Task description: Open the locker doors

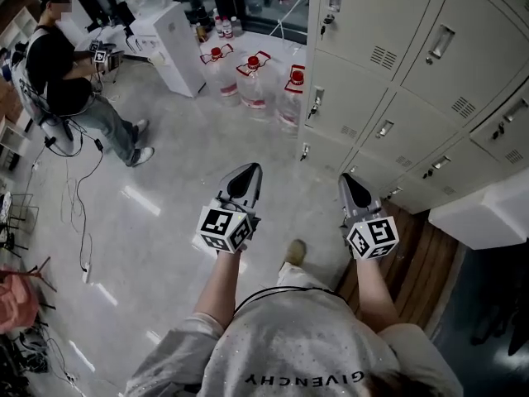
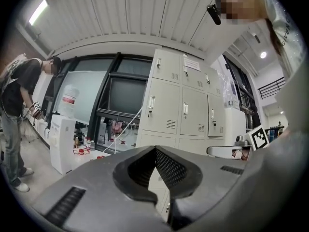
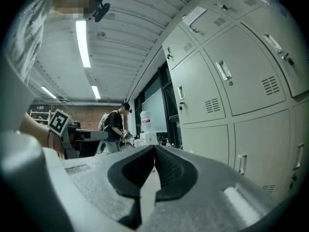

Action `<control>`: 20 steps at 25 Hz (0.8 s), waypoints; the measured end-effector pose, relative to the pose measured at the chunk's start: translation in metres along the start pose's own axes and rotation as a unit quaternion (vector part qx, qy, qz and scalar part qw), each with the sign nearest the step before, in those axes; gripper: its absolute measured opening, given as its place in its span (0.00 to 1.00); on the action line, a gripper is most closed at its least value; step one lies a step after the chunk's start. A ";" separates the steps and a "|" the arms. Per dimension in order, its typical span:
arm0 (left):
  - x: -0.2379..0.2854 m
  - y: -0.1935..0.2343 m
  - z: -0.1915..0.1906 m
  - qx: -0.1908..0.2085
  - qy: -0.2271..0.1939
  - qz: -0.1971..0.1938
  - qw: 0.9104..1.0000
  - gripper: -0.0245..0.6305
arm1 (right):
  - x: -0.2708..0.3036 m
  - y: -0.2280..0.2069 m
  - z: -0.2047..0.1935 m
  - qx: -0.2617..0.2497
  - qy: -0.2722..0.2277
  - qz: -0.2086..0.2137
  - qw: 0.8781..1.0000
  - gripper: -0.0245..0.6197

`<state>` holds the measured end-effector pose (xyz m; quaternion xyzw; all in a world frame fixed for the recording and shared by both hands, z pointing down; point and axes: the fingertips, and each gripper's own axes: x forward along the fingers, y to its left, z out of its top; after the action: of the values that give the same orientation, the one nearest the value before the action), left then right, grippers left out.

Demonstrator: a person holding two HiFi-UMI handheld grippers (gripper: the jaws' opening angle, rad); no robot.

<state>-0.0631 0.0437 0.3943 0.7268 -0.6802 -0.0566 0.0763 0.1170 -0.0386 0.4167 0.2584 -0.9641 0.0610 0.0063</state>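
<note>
A bank of pale grey lockers [image 1: 397, 73] fills the upper right of the head view, all doors shut, each with a small metal handle [image 1: 316, 99]. My left gripper [image 1: 245, 174] and right gripper [image 1: 351, 180] are held side by side over the floor, short of the lockers, touching none of them. Both are shut with nothing between the jaws. In the left gripper view the lockers [image 2: 181, 105] stand ahead beyond the shut tips [image 2: 155, 149]. In the right gripper view the locker doors [image 3: 227, 76] run along the right, close beside the shut tips [image 3: 155, 147].
A person [image 1: 66, 81] stands at the far left holding grippers. Large water bottles [image 1: 252, 81] sit on the floor beside the lockers' left end, by a white cabinet [image 1: 173, 44]. Cables [image 1: 83, 205] trail over the floor. A white box [image 1: 488, 213] juts in at the right.
</note>
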 end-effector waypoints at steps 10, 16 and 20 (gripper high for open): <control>0.109 0.048 -0.015 -0.007 0.021 -0.025 0.999 0.04 | 0.090 -0.060 -0.019 0.013 0.025 -0.001 1.000 0.05; 0.147 0.070 -0.023 -0.010 0.024 -0.036 0.999 0.04 | 0.129 -0.076 -0.028 0.018 0.026 -0.002 0.999 0.05; 0.166 0.077 -0.019 -0.002 0.026 -0.043 0.999 0.04 | 0.151 -0.079 -0.019 0.014 0.021 0.003 1.000 0.08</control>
<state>-0.1235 -0.1257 0.4313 0.7564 -0.6462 -0.0424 0.0925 0.0259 -0.1794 0.4512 0.2546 -0.9635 0.0796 0.0229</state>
